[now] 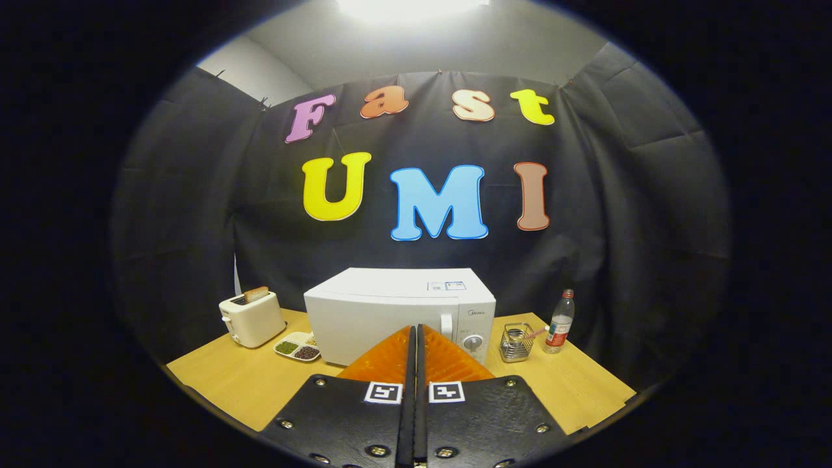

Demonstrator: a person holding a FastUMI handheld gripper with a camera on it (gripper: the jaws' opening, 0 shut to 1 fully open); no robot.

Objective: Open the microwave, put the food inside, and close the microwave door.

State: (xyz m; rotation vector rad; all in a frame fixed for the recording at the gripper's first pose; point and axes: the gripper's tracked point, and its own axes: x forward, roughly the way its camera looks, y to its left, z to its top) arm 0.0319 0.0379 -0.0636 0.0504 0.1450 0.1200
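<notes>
Dead ahead at twelve o'clock, your microwave [400, 312] sits closed on the table [221, 383]. Your gripper [416, 338] is pressed together, empty. The food tray [298, 346] waits at ten o'clock. Every step remains.

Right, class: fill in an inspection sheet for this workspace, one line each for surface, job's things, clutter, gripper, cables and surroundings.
Surface: wooden table, bare in front.
Job's things: white microwave, door shut, beyond the fingers; sectioned food tray beside its left corner.
Clutter: toaster with a bread slice in its slot; wire basket; plastic bottle.
Gripper: gripper jaws together, orange fingers holding nothing, aimed at the microwave.
Cables: nothing seen.
Surroundings: black cloth wall, bright ceiling light.
</notes>
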